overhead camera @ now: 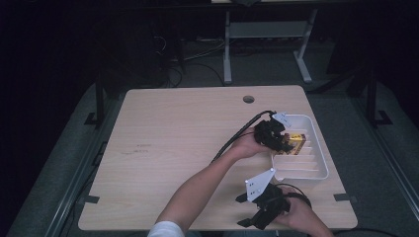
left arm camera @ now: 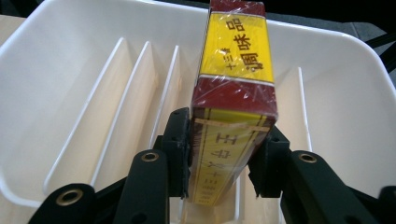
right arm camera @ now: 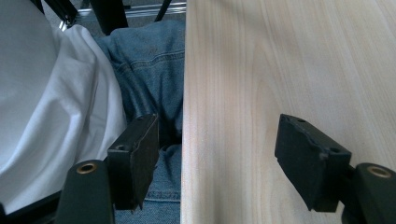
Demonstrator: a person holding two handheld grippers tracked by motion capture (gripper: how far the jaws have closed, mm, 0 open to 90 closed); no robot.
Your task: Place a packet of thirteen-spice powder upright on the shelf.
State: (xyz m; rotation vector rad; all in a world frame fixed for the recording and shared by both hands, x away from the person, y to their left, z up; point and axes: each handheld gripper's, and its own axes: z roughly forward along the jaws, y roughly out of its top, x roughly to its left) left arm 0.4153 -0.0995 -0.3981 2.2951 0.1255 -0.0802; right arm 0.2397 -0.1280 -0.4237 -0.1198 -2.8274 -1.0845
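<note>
Inside the white slotted tray (left arm camera: 56, 70), right side of the wooden table (overhead camera: 188, 148): one red-and-yellow seasoning box (left arm camera: 233, 98), cellophane-wrapped, standing on edge in a slot between two dividers. Left gripper (left arm camera: 223, 154): box between its jaws, left pad touching, right pad just off. Right gripper (right arm camera: 219, 158): jaws apart, nothing between them, at the table's near edge.
</note>
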